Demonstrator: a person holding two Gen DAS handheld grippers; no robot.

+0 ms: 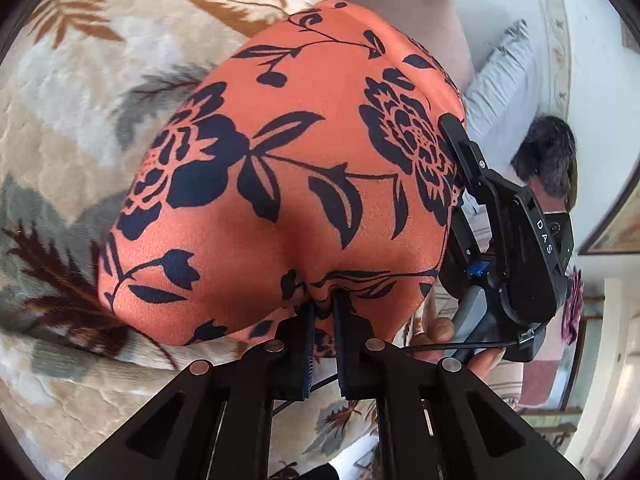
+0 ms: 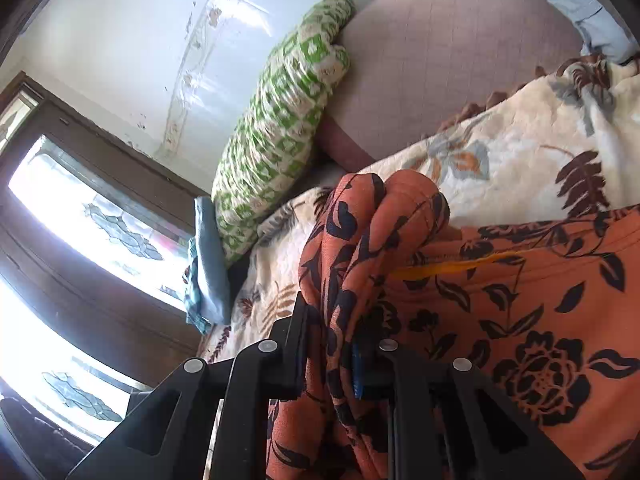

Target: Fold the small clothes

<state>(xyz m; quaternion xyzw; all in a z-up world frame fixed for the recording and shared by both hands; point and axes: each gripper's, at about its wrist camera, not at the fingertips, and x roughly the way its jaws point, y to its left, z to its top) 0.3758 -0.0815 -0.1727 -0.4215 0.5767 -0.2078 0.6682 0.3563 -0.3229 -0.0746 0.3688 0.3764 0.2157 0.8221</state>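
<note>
An orange garment with dark navy flowers [image 1: 296, 168] is held up above a leaf-patterned blanket [image 1: 80, 128]. My left gripper [image 1: 324, 304] is shut on the garment's near edge, and the cloth balloons away from it. My right gripper [image 1: 460, 148] shows in the left wrist view, clamped on the garment's right edge. In the right wrist view my right gripper [image 2: 332, 320] is shut on a bunched fold of the same garment [image 2: 520, 320], which spreads to the right over the blanket [image 2: 520, 160].
A green patterned pillow [image 2: 280, 128] leans against a mauve cushion [image 2: 440, 60] at the head of the bed. Folded blue cloth [image 2: 208, 264] lies at the bed's edge by a window [image 2: 80, 216]. A grey pillow [image 1: 504, 80] lies by the wall.
</note>
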